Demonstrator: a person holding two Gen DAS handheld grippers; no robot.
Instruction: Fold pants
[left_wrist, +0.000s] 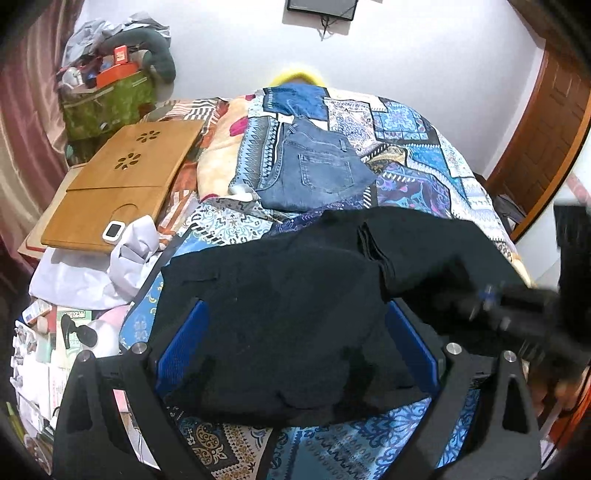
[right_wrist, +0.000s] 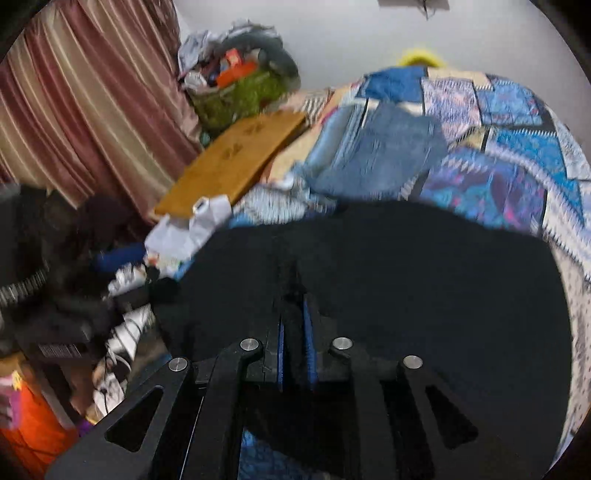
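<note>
Your left gripper (left_wrist: 295, 354) stood with its blue pads wide apart, straddling the black pants (left_wrist: 288, 295) without pinching them. Your right gripper (right_wrist: 295, 325) was pressed together on a ridge of the same black cloth. Those pants lay spread on the patterned quilt (left_wrist: 406, 147), just short of the folded jeans (left_wrist: 314, 170). Beyond the wooden lap desk (left_wrist: 122, 177), a green bag (left_wrist: 107, 103) was heaped with an orange box (left_wrist: 118, 72), crumpled cloth and grey padding.
</note>
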